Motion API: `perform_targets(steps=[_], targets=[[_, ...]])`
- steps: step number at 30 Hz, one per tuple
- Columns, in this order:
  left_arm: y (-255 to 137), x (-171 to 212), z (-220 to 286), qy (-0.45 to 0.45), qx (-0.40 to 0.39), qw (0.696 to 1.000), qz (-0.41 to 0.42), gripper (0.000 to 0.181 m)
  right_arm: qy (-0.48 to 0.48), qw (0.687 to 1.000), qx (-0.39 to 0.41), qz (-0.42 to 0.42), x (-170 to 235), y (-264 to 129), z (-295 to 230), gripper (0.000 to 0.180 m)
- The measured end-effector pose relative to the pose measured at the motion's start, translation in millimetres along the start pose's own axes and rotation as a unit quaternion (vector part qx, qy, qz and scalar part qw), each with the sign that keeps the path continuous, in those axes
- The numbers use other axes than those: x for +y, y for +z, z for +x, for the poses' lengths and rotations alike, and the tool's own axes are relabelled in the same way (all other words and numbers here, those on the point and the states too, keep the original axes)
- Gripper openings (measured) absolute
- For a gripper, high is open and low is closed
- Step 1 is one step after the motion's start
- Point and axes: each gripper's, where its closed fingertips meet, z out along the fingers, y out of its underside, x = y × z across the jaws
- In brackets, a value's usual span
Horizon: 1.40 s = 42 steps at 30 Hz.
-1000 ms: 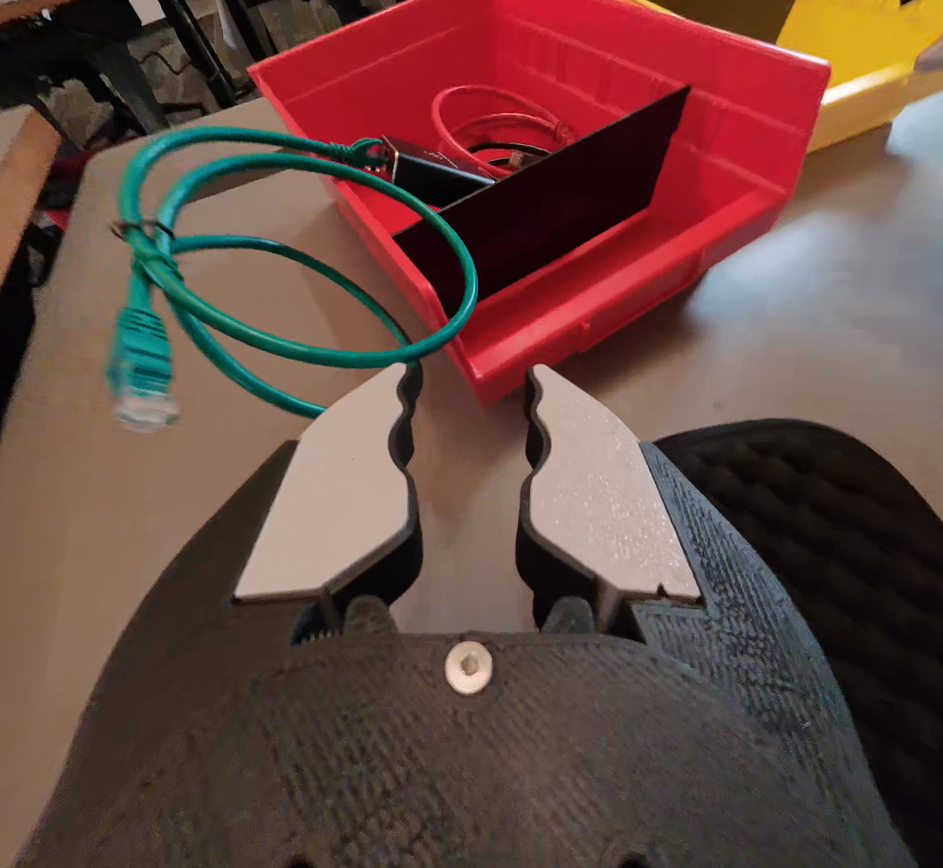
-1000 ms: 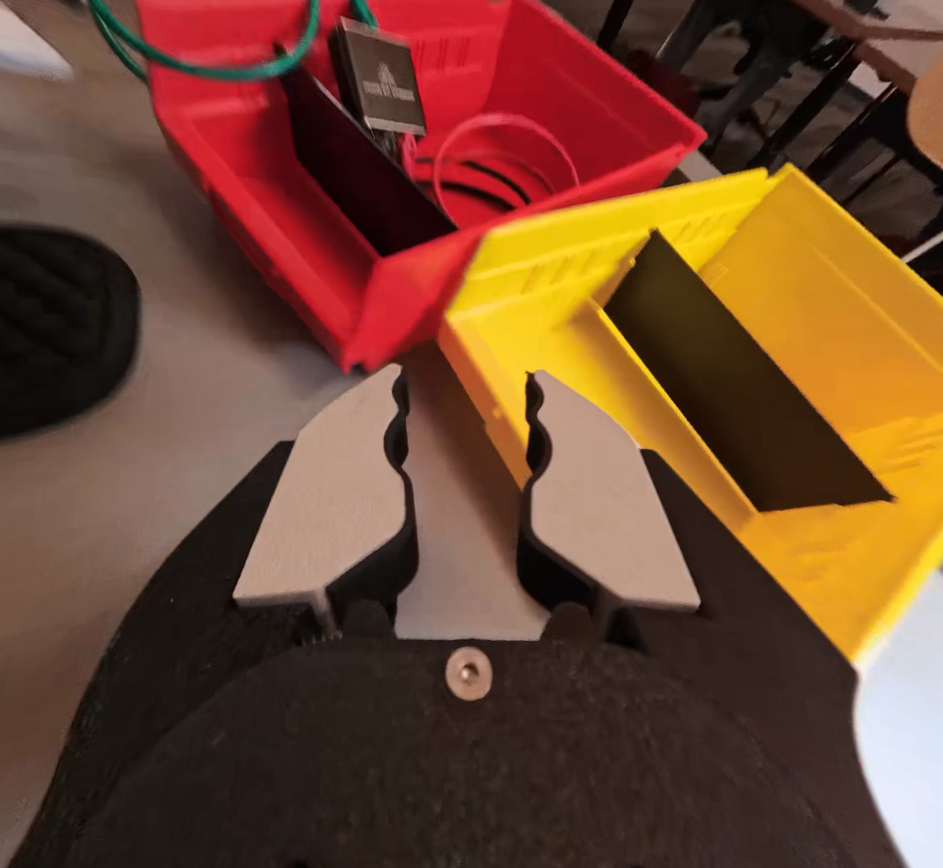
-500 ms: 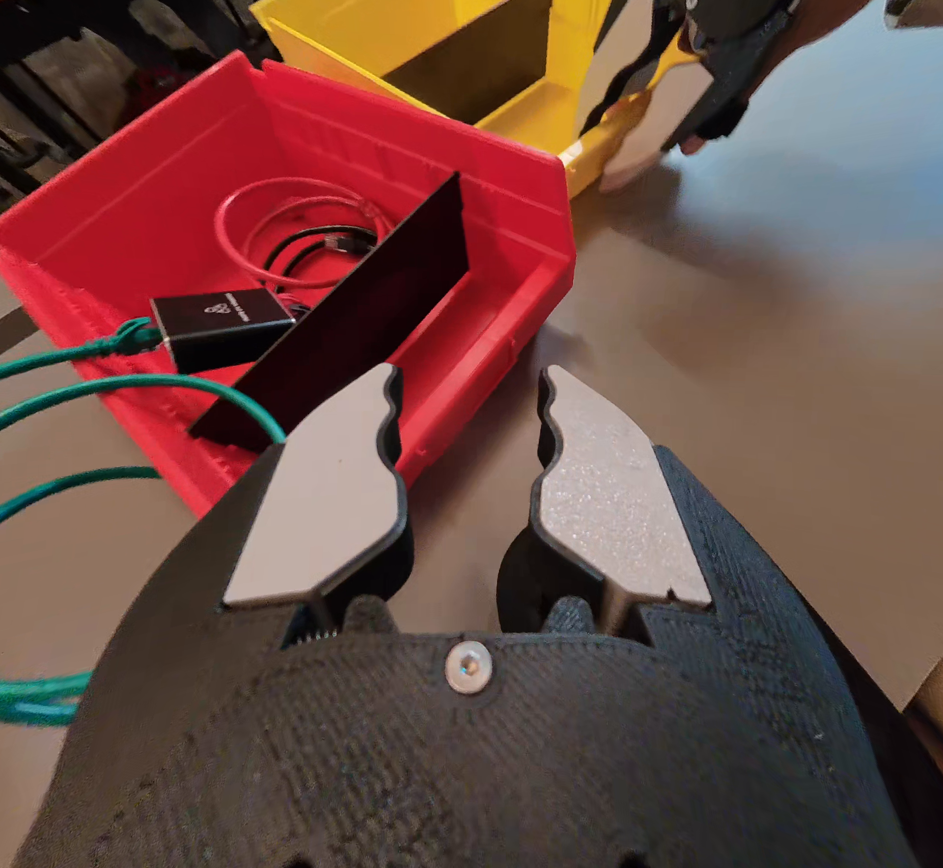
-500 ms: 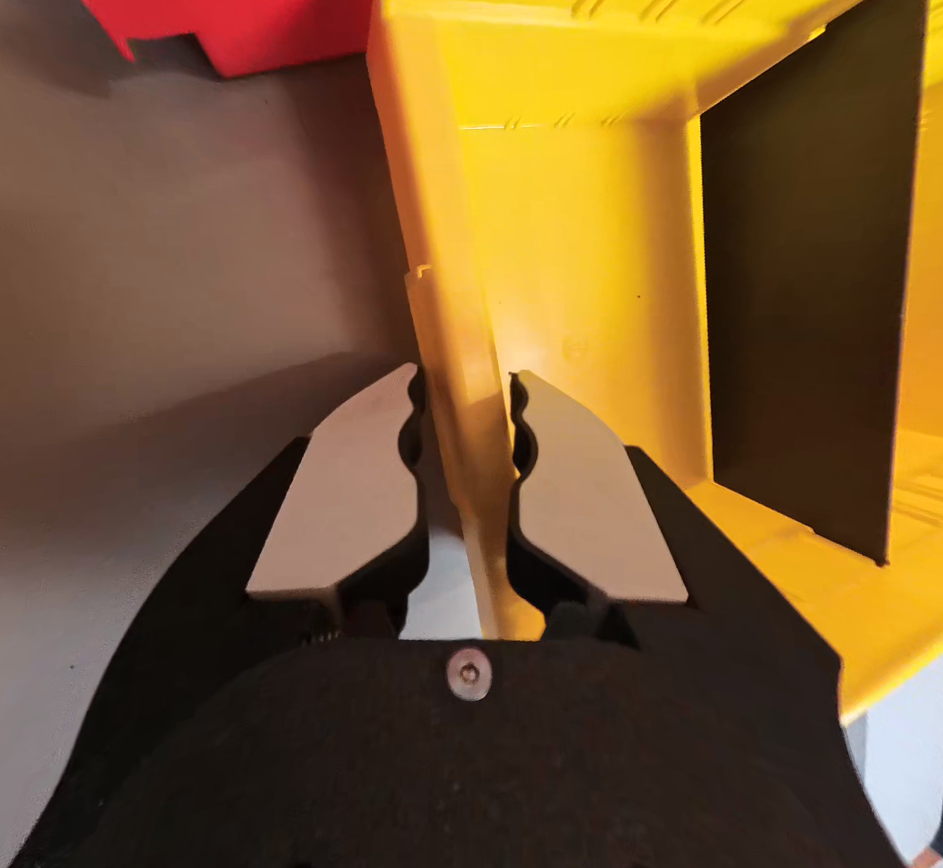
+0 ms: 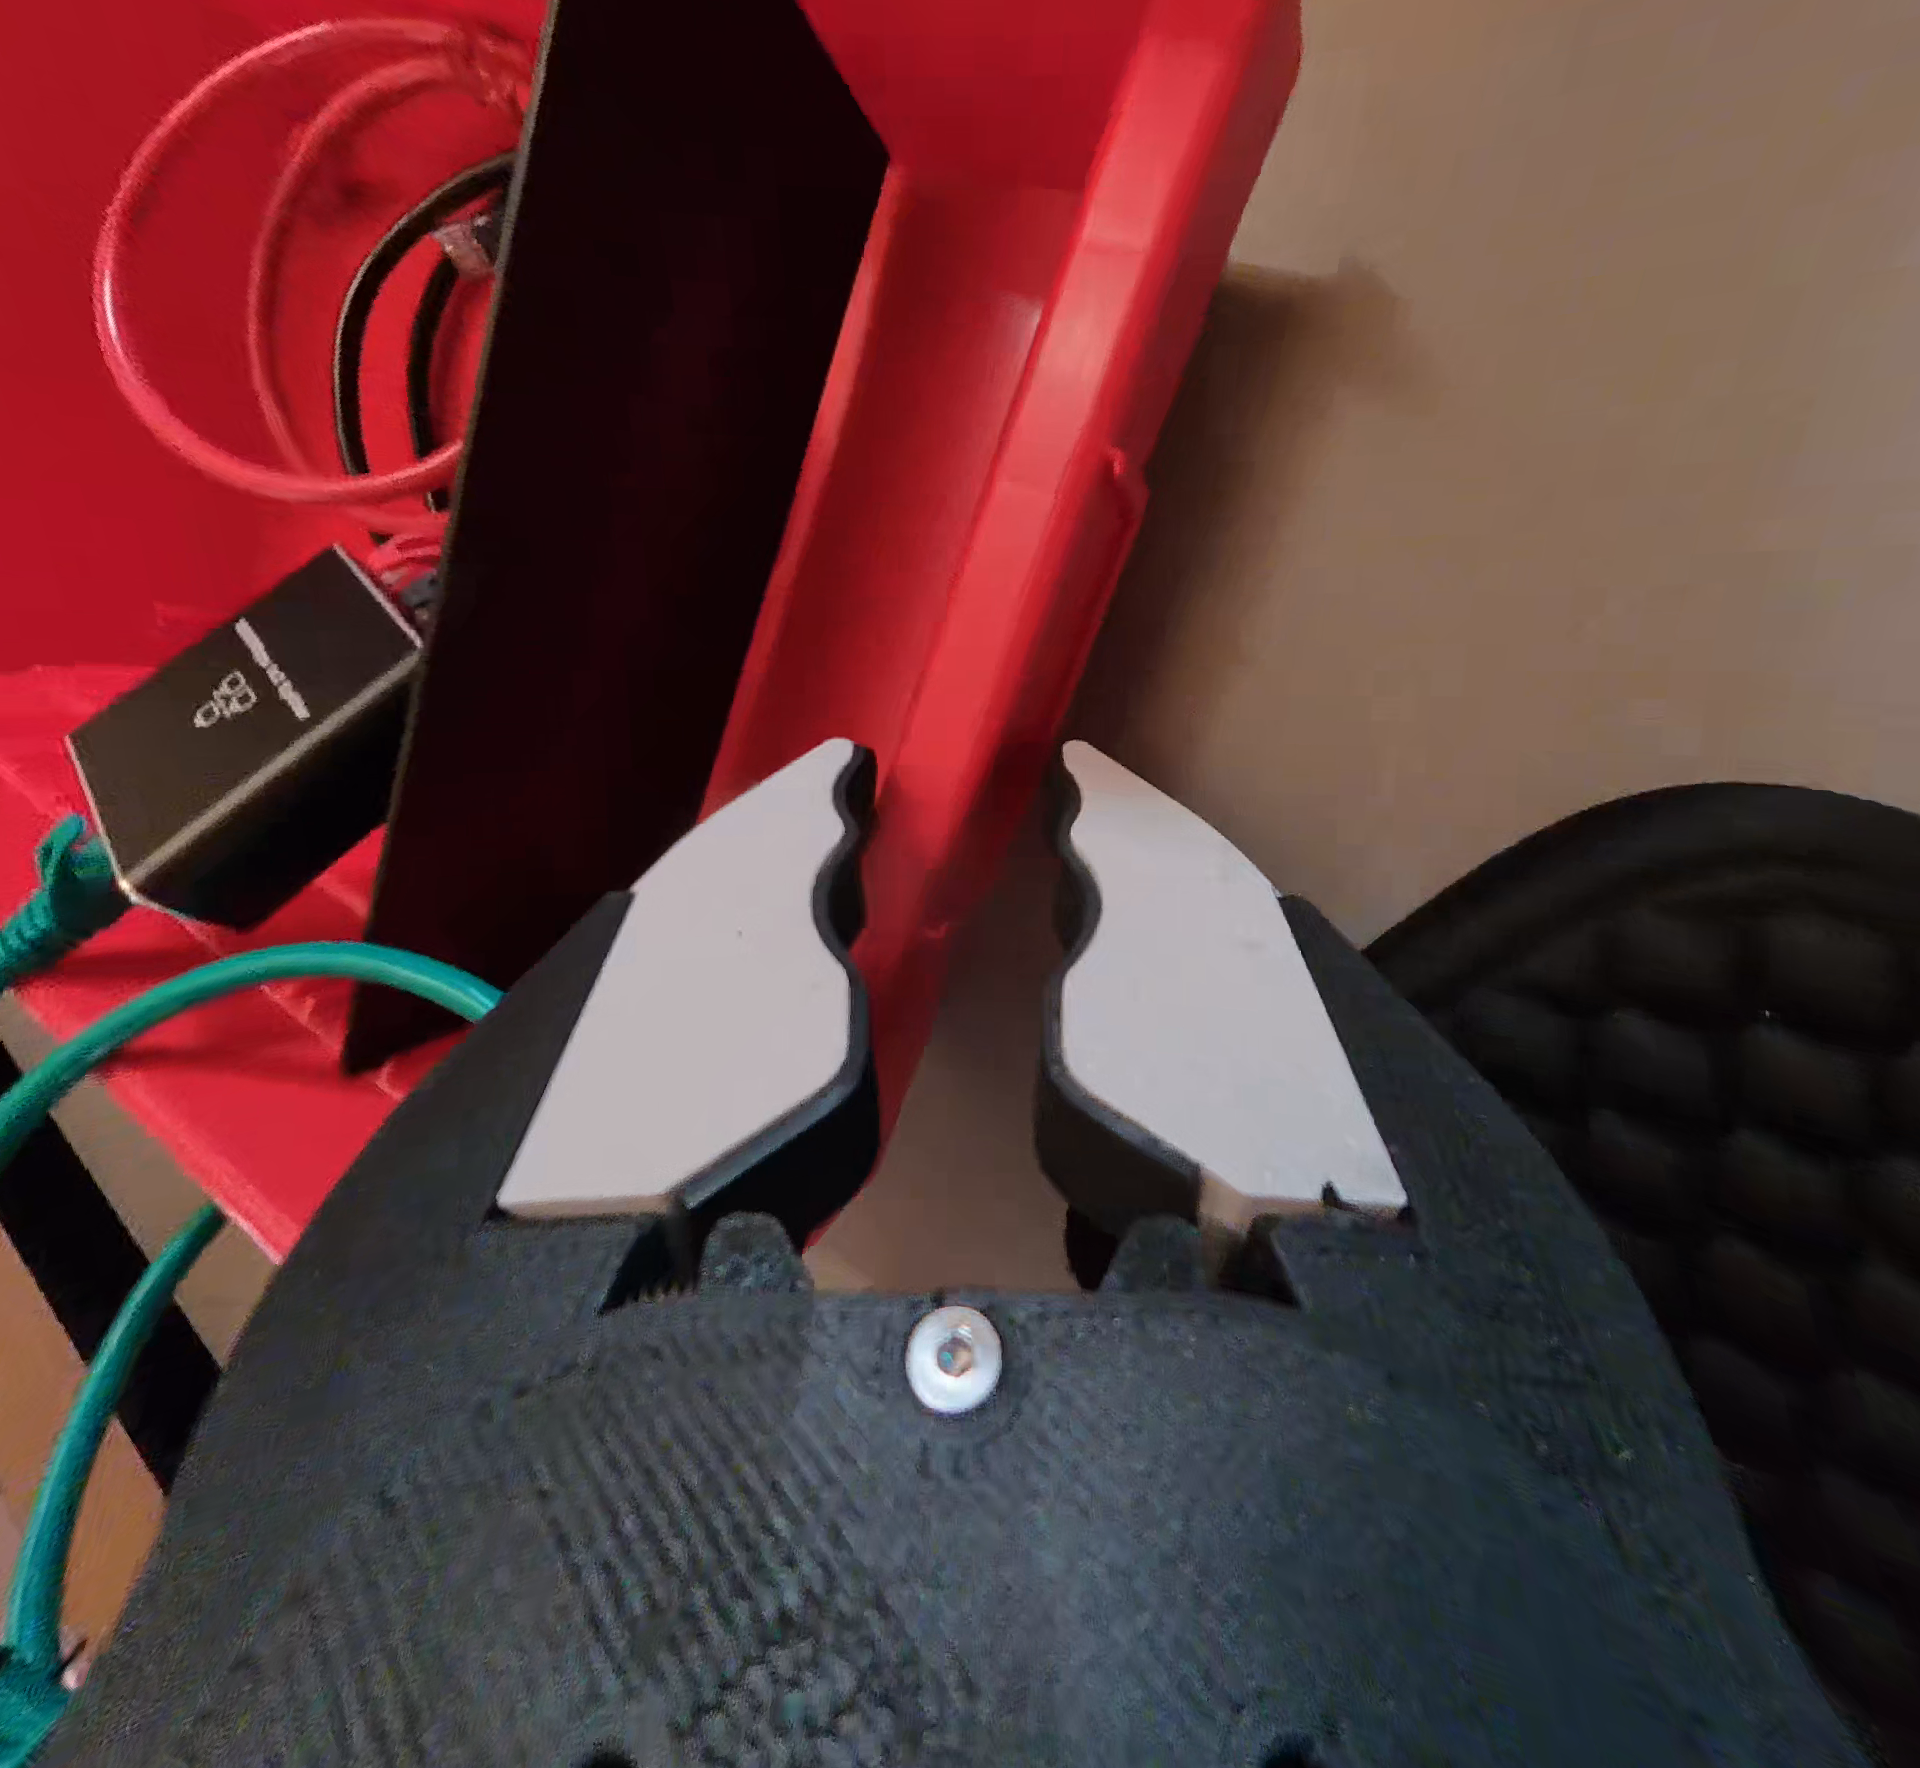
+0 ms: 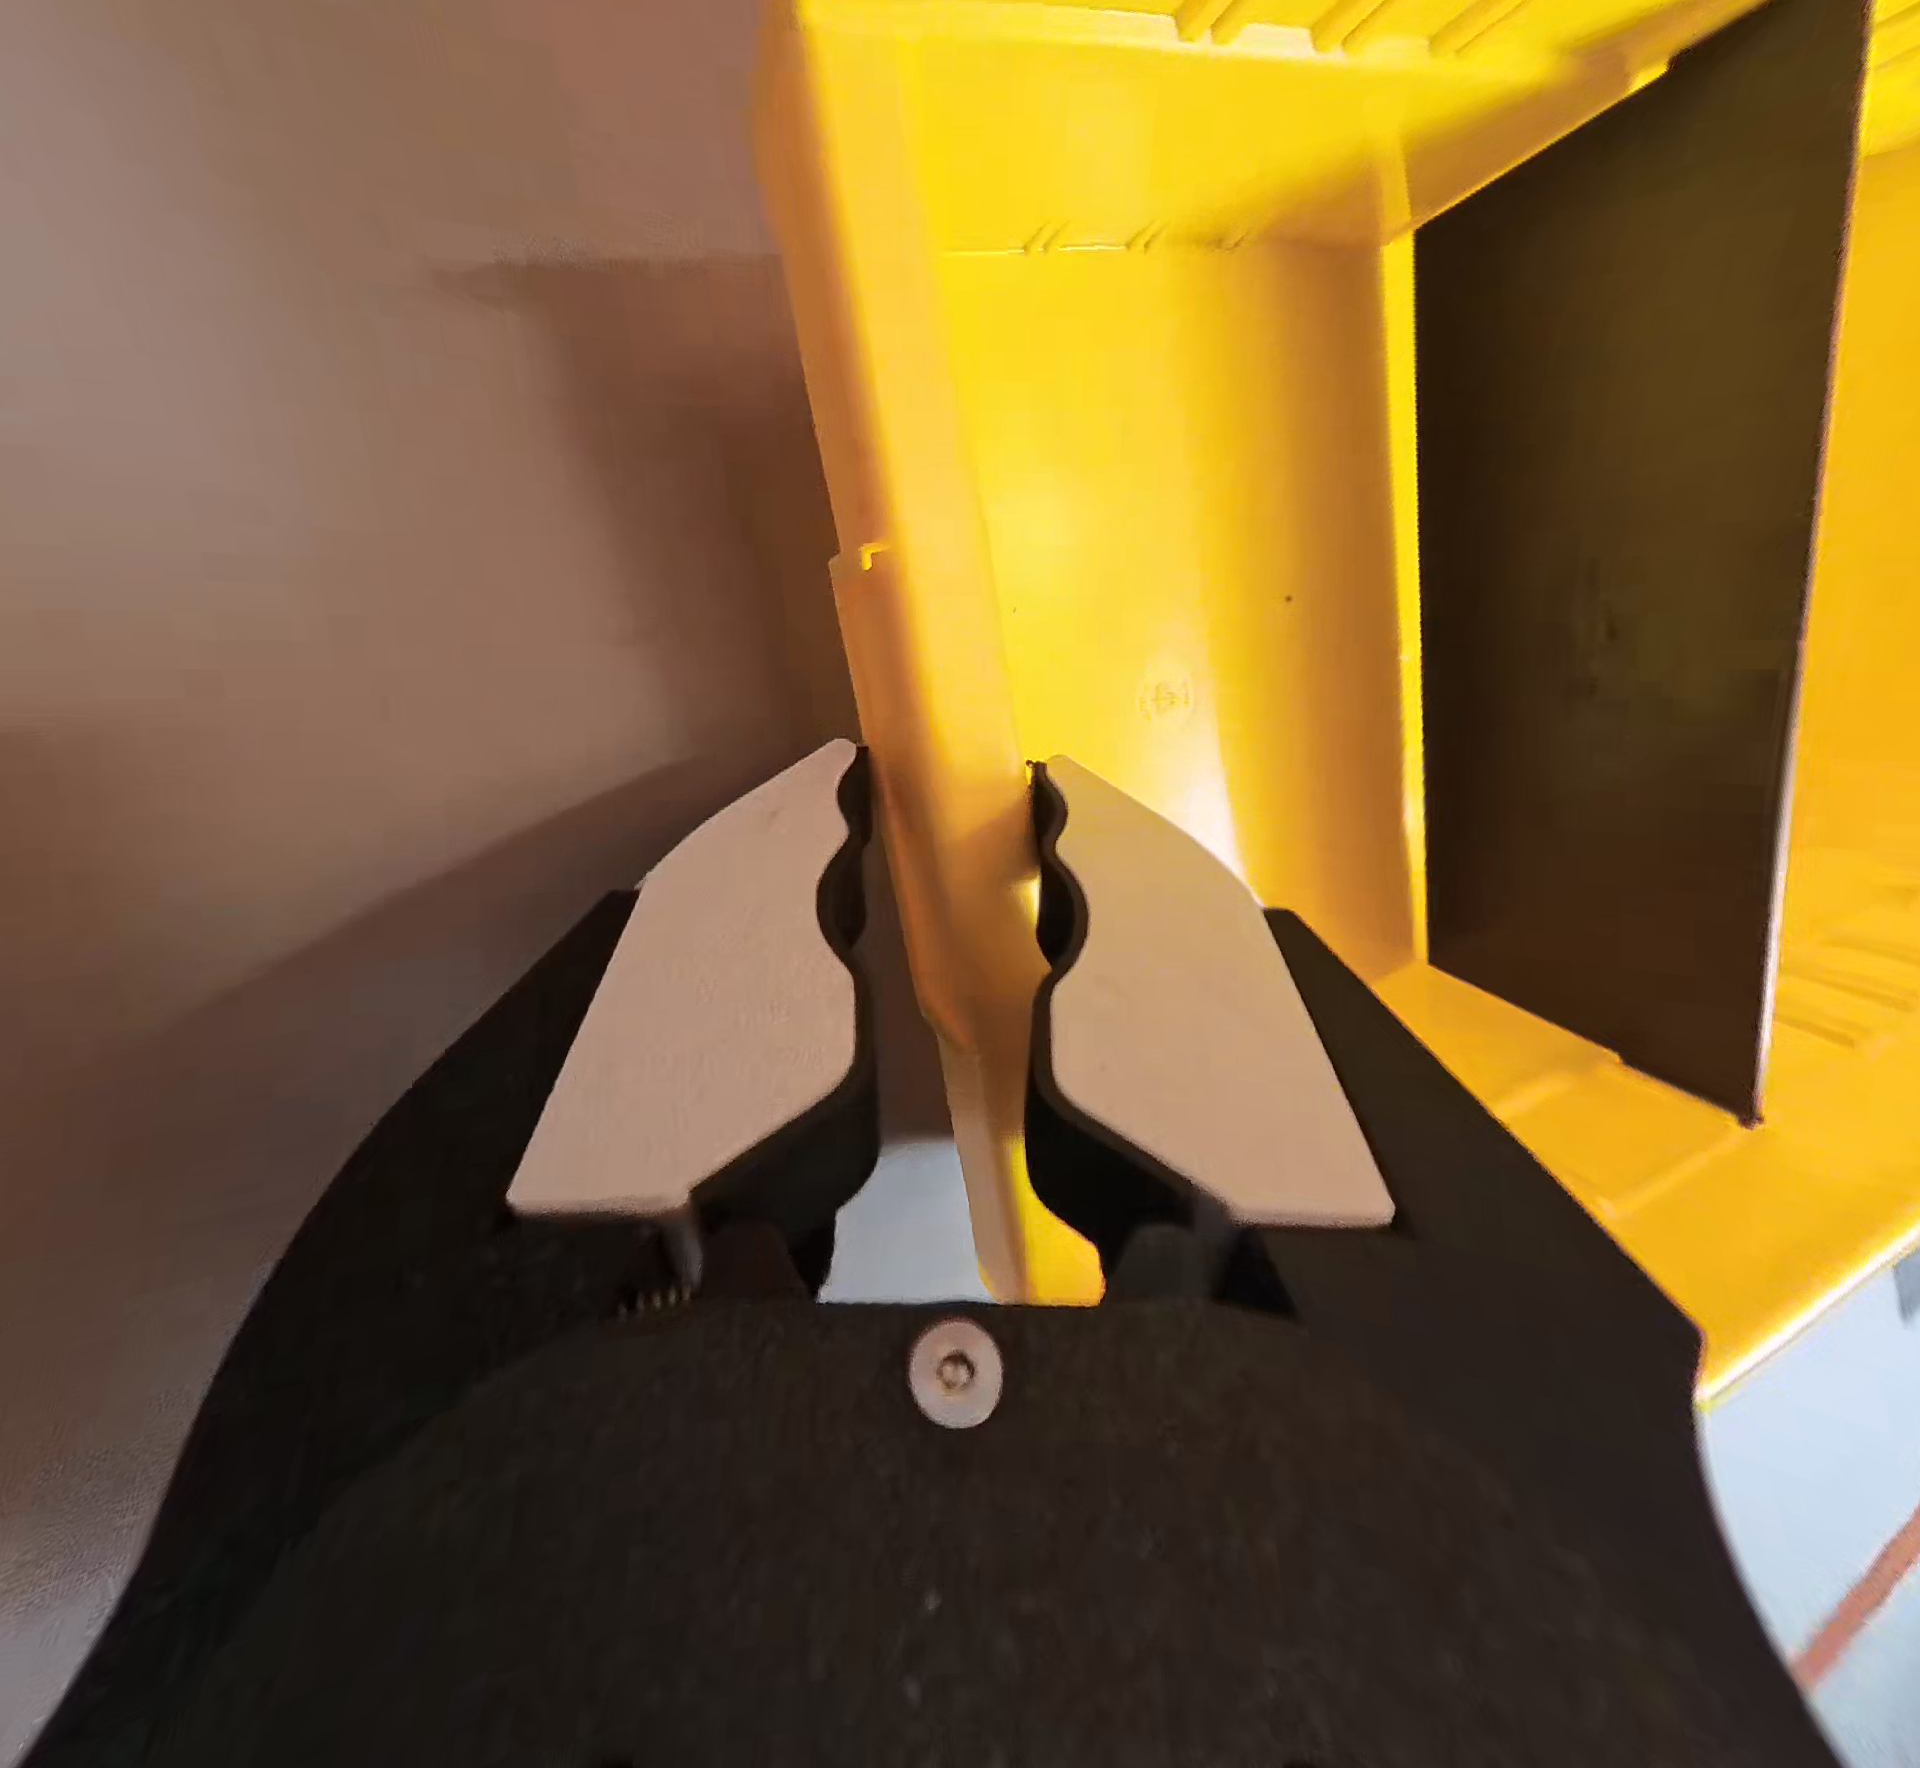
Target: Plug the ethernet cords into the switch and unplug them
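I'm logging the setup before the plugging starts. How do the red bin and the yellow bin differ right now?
The red bin holds coiled cords and a black switch; the yellow bin's visible compartment shows nothing. The left gripper straddles the red bin's wall, open; the right gripper pinches the yellow bin's wall. Both have dark dividers.

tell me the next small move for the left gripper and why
Probably close the left gripper on the red bin wall. Its jaws are open and straddle that wall, one finger inside, one outside. The right gripper already clamps the yellow bin wall the same way, so a matching grip seems next.
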Motion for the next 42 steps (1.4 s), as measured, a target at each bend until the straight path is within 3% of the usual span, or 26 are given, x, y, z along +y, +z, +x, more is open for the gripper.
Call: perform_targets(steps=[4,11,22,27,29,32,36,39,42], targets=[[5,-10,2,0.024,0.005,1.000,0.014,0.031,-0.005,0.998,0.038,-0.045,54,-13,13,0.029],[17,-26,-8,0.019,0.006,1.000,0.023,0.030,0.030,0.997,0.046,-0.062,98,-19,57,0.027],[48,-44,-51,0.011,-0.003,0.999,0.036,0.030,0.004,0.996,0.063,-0.064,108,8,132,0.028],[59,-45,-81,-0.023,-0.048,0.998,0.034,0.034,0.001,0.992,0.118,-0.043,101,12,150,0.035],[57,-42,-93,-0.039,-0.087,0.995,0.037,0.044,0.019,0.990,0.142,0.006,86,6,148,0.041],[33,-56,-92,-0.080,-0.060,0.990,0.104,0.041,0.069,0.977,0.157,0.130,51,-19,139,0.044],[-10,-67,-127,-0.124,-0.058,0.980,0.146,0.041,0.124,0.947,0.145,0.258,17,-45,124,0.042],[-20,-63,-158,-0.102,-0.049,0.989,0.093,0.041,0.136,0.937,0.124,0.297,6,-43,117,0.039],[-8,-47,-188,-0.019,-0.045,0.999,-0.015,0.046,0.151,0.932,0.094,0.317,4,-35,110,0.037]])
